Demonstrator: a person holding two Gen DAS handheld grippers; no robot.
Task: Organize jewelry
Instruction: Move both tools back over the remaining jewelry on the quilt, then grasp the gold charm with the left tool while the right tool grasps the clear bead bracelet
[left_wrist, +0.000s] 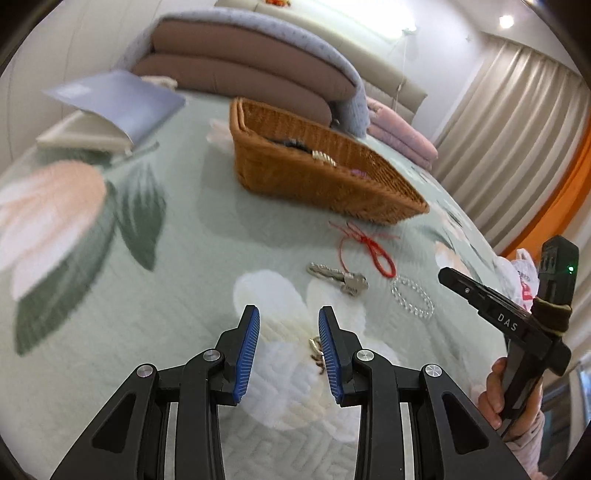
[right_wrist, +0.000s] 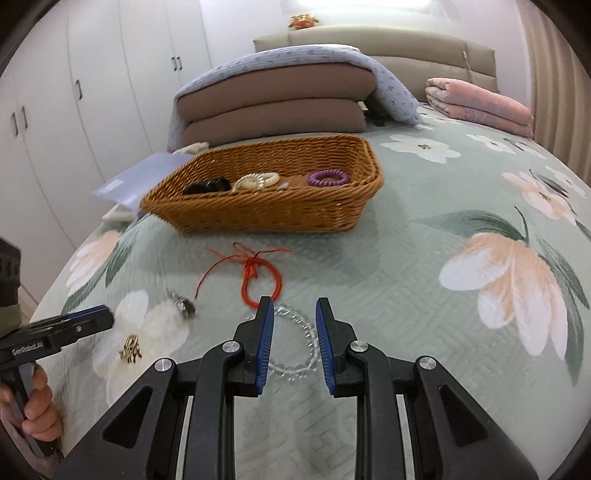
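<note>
A small gold trinket (left_wrist: 315, 350) is lying on the bedspread (left_wrist: 177, 258) just inside the left gripper's (left_wrist: 289, 352) right-hand pad, not pressed; those jaws are standing partly open with nothing held. The right gripper (right_wrist: 294, 345) is likewise gaping partway and gripping nothing, its tips hovering over a clear bead bracelet (right_wrist: 295, 343), which is lying between and just beyond them on the cloth.

Ahead of the right jaws a red cord bracelet (right_wrist: 258, 273) is waiting, and to their left a silvery key-like piece (right_wrist: 183, 304), both untouched. Farther ahead the wicker basket (right_wrist: 266, 210) is already holding a purple coil tie (right_wrist: 328, 178), a pearly bracelet (right_wrist: 255, 181) and something black (right_wrist: 205, 185). So, by my reading, the sorting is partly done, with four pieces remaining outside.

Everything is resting on a pale green quilted bedspread with printed flowers. Beyond the basket, folded brown cushions (right_wrist: 273, 107) are sitting under a blue cover, a pink folded blanket (right_wrist: 480, 105) is lying to the right, and white wardrobe doors (right_wrist: 92, 92) are lining the left wall.
</note>
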